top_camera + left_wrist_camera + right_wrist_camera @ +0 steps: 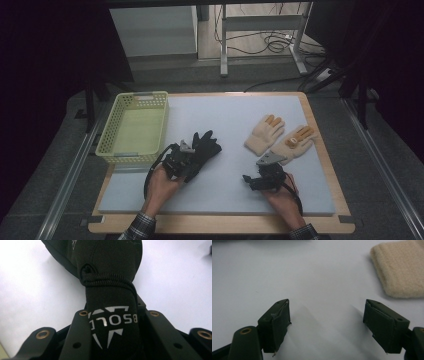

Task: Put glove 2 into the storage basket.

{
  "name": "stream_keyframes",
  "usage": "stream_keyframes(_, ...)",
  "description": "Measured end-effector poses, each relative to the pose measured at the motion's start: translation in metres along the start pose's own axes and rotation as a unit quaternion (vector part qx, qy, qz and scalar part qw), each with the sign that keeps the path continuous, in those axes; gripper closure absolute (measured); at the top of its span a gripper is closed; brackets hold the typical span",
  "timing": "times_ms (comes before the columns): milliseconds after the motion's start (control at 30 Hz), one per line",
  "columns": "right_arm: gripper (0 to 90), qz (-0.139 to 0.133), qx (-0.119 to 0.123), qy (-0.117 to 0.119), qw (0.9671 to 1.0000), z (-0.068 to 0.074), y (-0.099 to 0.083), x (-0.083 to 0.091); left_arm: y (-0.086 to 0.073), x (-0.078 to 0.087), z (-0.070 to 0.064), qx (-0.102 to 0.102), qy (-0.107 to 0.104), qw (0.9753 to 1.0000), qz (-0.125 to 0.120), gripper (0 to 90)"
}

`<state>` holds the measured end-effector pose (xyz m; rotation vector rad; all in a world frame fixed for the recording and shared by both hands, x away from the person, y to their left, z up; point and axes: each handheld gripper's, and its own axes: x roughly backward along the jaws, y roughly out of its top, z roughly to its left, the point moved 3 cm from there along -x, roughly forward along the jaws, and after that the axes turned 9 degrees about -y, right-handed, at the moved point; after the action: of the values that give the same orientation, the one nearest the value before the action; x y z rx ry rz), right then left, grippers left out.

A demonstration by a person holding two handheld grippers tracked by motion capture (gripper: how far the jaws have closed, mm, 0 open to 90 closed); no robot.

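Observation:
A black glove (202,149) lies on the white mat just right of the basket. My left gripper (186,161) is shut on its cuff. In the left gripper view the cuff (111,315), printed with silver lettering, is pinched between the two jaws. Two cream gloves lie at the right of the mat: one (265,134) nearer the middle, the other (294,143) beside it with an orange patch. My right gripper (248,181) rests low on the mat in front of them, open and empty (325,327). A cream glove's cuff (400,271) lies ahead to the right of its jaws.
A pale yellow mesh basket (106,144) stands empty at the left of the mat. The white mat (225,195) lies on a wooden tabletop (330,165). Table legs and cables are on the floor beyond the far edge.

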<state>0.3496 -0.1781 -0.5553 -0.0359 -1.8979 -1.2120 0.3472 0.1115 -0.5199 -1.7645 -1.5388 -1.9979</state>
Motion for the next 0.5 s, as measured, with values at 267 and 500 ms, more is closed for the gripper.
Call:
stream_keyframes(267,21.2,0.000,0.000,0.000,1.0000,0.000,0.000,0.000,0.021,0.012,0.008,0.002,0.015,0.9998,-0.013,70.6)
stream_keyframes(500,21.2,0.000,0.000,0.000,1.0000,0.000,0.000,0.000,0.037,0.025,0.026,0.014,0.034,0.9989,-0.030,70.4)
